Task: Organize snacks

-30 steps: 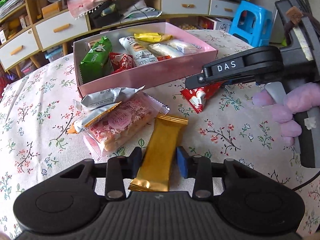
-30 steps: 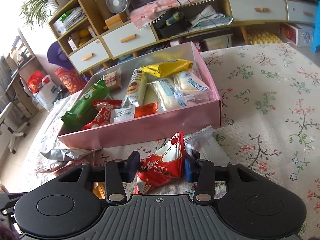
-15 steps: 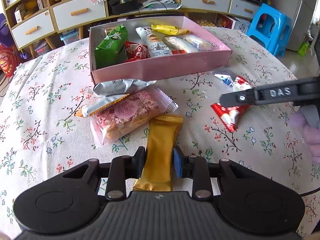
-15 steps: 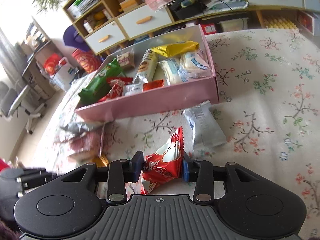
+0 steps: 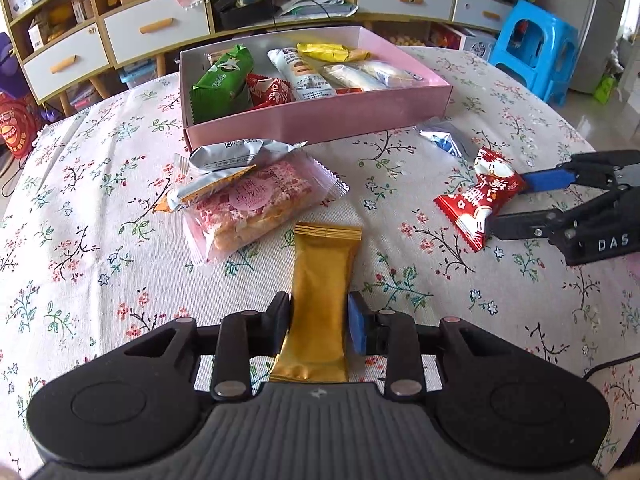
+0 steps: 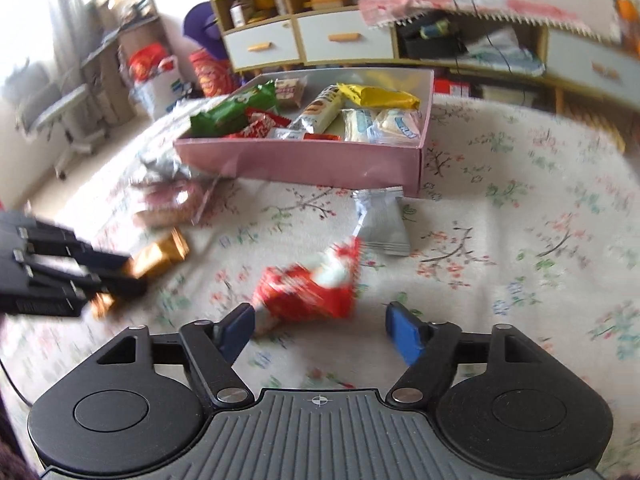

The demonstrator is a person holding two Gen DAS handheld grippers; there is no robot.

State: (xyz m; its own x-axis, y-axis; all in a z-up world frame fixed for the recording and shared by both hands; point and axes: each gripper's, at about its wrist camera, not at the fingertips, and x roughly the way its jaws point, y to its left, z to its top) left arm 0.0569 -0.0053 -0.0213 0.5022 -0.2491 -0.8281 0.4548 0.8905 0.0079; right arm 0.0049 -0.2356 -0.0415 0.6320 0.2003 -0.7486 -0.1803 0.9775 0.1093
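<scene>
1. Since a second ago the red packet [image 5: 478, 200] has been carried away from the front of the pink box [image 5: 320, 114] to open tablecloth [image 5: 100, 240] on the right, and the right gripper [image 6: 320, 330], which then clamped it, has spread apart.
2. We see the right gripper's jaws opening now — the red packet lies between them on the cloth, near the left pad, with a clear gap to the right one. This view is blurred by motion, so we cannot tell whether the left pad is touching it.
3. The left gripper [image 5: 318, 318] is closed on the gold bar [image 5: 318, 304], its pads pressing both long edges near the bar's lower half; the bar points away from us towards the box.
4. Just left of the gold bar's far end we find a pink cake packet [image 5: 256, 208], with a silver packet [image 5: 240, 154] and a silver-and-orange stick [image 5: 200, 192] lying partly on it.
5. A silver-and-blue packet [image 5: 442, 138] sits just beside the box's front right corner, between the box and the red packet.
6. Inside the box — a green packet [image 5: 224, 80], a small red packet [image 5: 266, 88], a white tube [image 5: 304, 74], a yellow packet [image 5: 332, 52] and pale wrapped cakes [image 5: 372, 74].
7. Behind the table stand drawers [image 5: 156, 28] and a blue stool [image 5: 532, 46].
</scene>
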